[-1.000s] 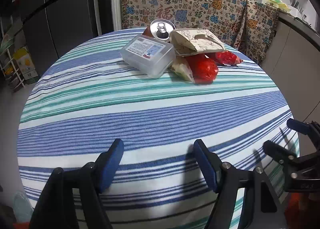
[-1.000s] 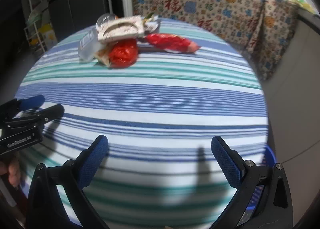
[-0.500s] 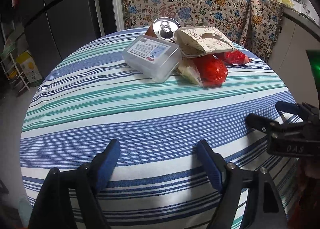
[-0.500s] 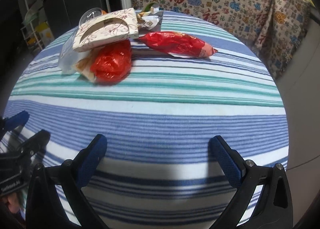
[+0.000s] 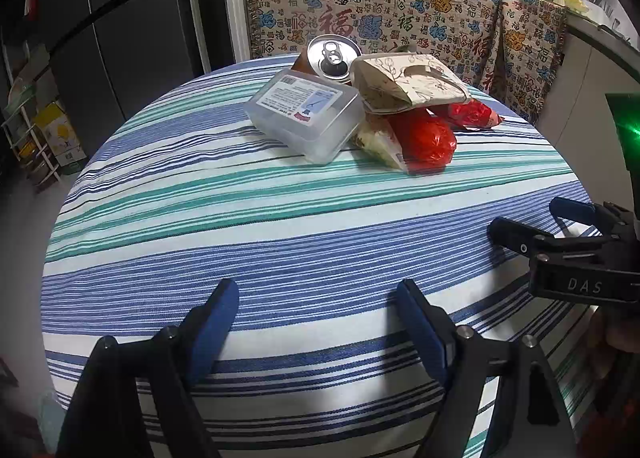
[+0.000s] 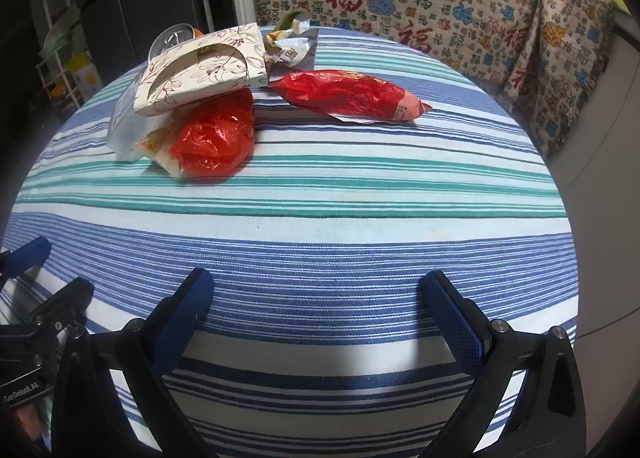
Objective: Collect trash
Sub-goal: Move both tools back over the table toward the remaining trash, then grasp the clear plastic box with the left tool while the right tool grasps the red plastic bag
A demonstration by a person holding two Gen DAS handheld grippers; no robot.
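I see the striped tabletop [image 5: 280, 225] filling the frame. The trash pile sits at upper centre: box [image 5: 408, 83], plastic case [image 5: 304, 115], red bag [image 5: 424, 135], can [image 5: 332, 55]. My left claw [image 5: 316, 322] and right claw [image 6: 320, 310] stand wide, empty, at the bottom.

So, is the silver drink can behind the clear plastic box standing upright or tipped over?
Upright: the silver drink can shows its round top with the pull tab facing up, behind the clear plastic box.

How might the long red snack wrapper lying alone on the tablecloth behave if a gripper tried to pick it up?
The red snack wrapper looks thin and crinkled, so probably light and floppy. Its glossy film may slip between pads. It lies flat, unlikely to roll.
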